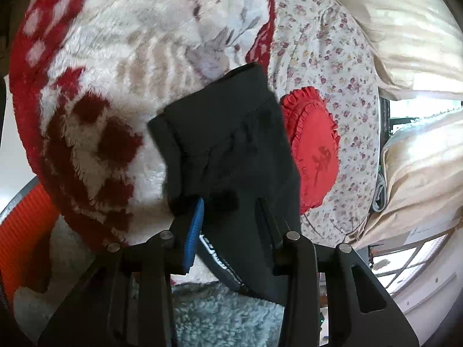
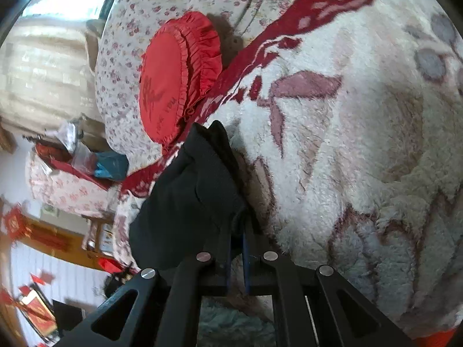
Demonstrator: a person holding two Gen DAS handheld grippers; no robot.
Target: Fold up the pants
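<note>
while the black pants [image 1: 231,144] are pinched tight by the left gripper [image 1: 231,217] and the right gripper [image 2: 235,237] above the fluffy blanket [image 2: 347,144], both corners should be kept level, then laid down flat near its red edge.

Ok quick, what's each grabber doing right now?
Left gripper: shut on the black pants.
Right gripper: shut on the black pants too.

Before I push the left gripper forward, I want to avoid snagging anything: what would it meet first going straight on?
The black pants it already grips, bunched right ahead of the left gripper. Beyond them probably lies the fluffy red-and-white blanket, with the red cushion to the right; depth is unclear.
</note>
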